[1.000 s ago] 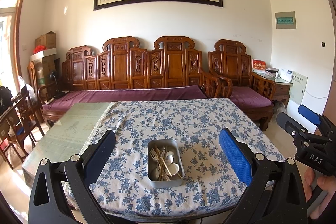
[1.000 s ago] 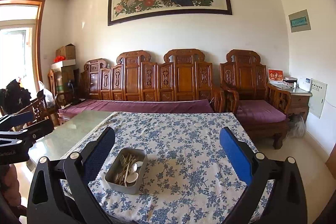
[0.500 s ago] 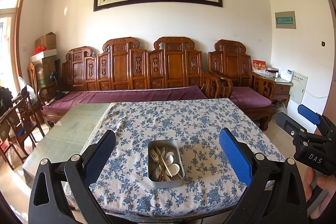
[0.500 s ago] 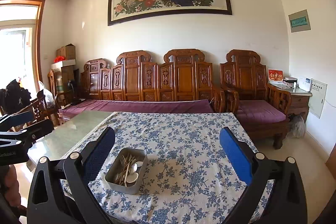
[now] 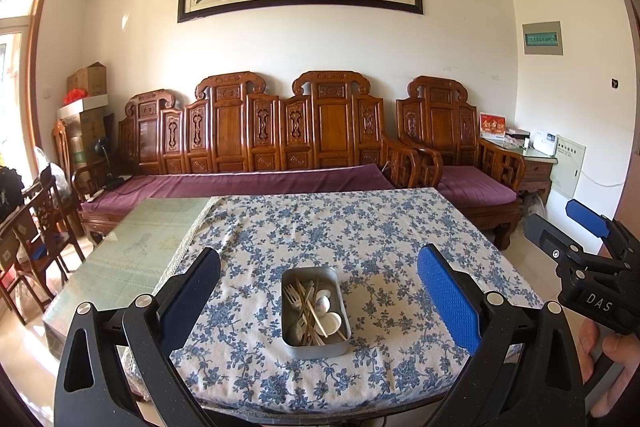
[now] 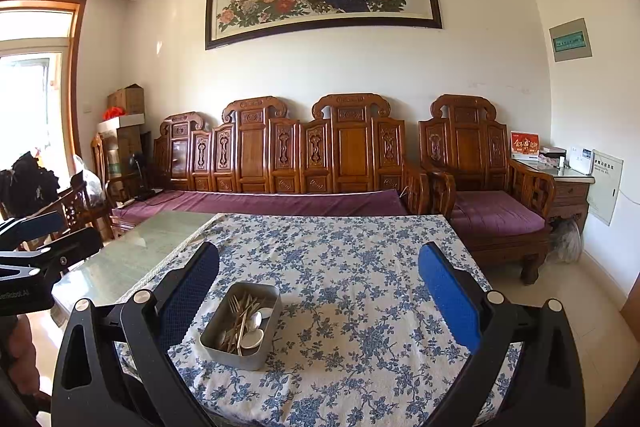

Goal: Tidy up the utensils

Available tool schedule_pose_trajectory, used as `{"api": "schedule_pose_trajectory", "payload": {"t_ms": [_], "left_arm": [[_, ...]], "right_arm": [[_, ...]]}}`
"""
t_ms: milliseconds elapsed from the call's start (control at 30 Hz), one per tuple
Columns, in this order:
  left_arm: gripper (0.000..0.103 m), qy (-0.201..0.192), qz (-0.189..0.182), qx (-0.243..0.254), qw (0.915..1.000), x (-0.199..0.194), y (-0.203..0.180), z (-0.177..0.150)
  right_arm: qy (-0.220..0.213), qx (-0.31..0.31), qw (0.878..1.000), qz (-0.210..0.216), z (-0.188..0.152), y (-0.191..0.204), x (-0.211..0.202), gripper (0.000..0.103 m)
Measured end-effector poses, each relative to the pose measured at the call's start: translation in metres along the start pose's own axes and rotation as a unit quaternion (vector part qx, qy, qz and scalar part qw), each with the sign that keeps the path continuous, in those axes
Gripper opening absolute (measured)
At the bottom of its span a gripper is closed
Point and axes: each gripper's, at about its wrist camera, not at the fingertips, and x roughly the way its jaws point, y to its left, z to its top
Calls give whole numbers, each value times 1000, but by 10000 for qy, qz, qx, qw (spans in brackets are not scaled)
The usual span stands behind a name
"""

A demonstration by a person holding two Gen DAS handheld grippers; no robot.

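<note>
Hovering both hand-held grippers short of the metal tin (image 5: 316, 311) near the front edge of the cloth-covered surface (image 5: 360, 227) — left hand-held gripper (image 5: 318, 291) and right hand-held gripper (image 6: 319, 291) spread apart, empty. I'd pick one loose utensil (image 5: 310, 303) from above — steadying the tin.

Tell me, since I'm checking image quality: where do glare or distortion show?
Left wrist view: window at left blown out, sofa top bowed by the fisheye. Right wrist view: window washed white, glass tabletop reflecting light, tin sharp.
</note>
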Motion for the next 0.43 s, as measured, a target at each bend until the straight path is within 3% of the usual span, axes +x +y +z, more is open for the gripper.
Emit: {"api": "schedule_pose_trajectory", "payload": {"t_ms": [433], "left_arm": [[95, -17, -22, 6, 10000, -2, 2, 2]], "right_arm": [[-3, 1, 10000, 1, 0, 1, 0, 100]]}}
